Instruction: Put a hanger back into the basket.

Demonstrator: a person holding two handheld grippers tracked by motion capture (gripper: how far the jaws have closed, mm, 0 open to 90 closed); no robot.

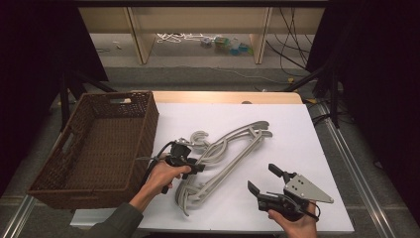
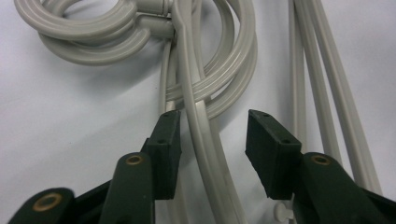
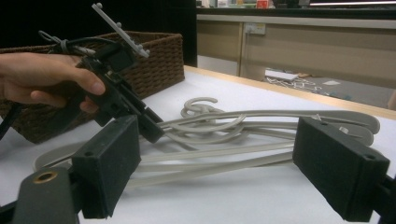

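Wicker basket [image 1: 94, 148] sits empty; L gripper [image 2: 212, 140] spread astride grey hangers [image 1: 223, 153]; R gripper [image 1: 265, 181] released, w/ nothing held.

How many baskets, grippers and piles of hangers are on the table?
Baskets: 1, the brown wicker basket.
Grippers: 2, the left gripper and the right gripper.
Piles of grey hangers: 1.
Total: 4.

A lab: black curtains [image 1: 29, 44] flank the table [image 1: 307, 148], cables [image 1: 289, 34] trail across the floor
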